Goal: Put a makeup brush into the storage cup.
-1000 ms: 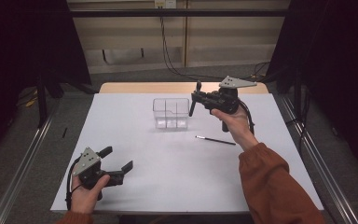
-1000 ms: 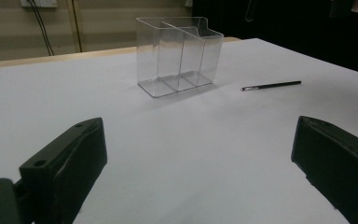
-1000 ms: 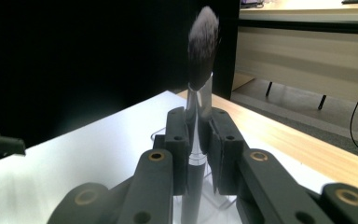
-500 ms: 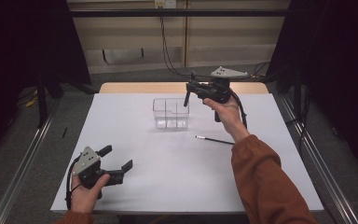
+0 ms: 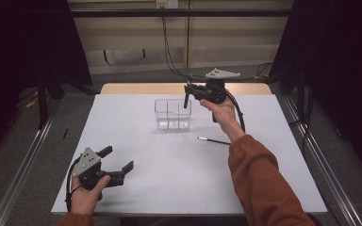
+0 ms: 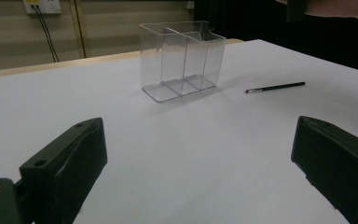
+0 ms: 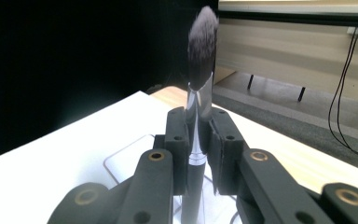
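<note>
My right gripper [image 5: 187, 90] is shut on a makeup brush [image 5: 185, 100], held upright above the right end of a clear divided box [image 5: 172, 114] at the table's far middle. In the right gripper view the jaws [image 7: 198, 140] clamp the brush's silver ferrule [image 7: 199, 100], and its dark bristles [image 7: 203, 42] point up. A thin dark brush [image 5: 213, 141] lies flat on the white table to the right of the box. My left gripper [image 5: 119, 158] rests low at the near left with its jaws wide open and nothing between them. The left gripper view shows the box [image 6: 182, 58] and the thin brush [image 6: 275, 87] beyond my left gripper [image 6: 198, 140].
The white table top [image 5: 169, 179] runs to a wooden strip [image 5: 141, 88] at its far edge. Metal rails [image 5: 23, 165] flank the table on both sides. Cables [image 5: 167, 42] hang down the back wall.
My right gripper has carried the upright brush leftward, from right of the box to above its right end. The left gripper has stayed where it was.
</note>
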`<state>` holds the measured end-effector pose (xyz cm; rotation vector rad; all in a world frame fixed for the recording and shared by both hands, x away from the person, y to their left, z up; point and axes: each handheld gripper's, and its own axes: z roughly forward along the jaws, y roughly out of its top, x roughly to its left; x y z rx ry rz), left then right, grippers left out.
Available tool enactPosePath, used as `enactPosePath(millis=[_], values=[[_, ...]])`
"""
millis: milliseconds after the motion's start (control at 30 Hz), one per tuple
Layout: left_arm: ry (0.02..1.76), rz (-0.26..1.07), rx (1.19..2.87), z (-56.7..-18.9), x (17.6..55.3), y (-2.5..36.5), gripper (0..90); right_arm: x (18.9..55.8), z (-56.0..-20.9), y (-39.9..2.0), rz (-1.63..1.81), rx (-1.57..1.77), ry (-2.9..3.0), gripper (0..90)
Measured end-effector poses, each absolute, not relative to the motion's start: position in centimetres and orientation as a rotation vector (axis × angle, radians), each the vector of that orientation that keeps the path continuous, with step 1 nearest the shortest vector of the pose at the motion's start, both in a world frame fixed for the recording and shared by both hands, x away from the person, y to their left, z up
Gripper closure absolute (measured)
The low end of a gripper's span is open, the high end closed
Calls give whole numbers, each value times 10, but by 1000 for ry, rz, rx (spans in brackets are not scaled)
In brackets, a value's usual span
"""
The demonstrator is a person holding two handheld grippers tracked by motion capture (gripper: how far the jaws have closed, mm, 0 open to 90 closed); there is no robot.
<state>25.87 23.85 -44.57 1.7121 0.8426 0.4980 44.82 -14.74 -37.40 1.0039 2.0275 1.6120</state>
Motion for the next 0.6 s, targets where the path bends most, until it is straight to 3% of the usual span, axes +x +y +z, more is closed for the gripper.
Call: enactPosePath(millis=[600], values=[[833,504,1732,-446,260,237,33,447,-396,-149,1573,1038,2073,799]])
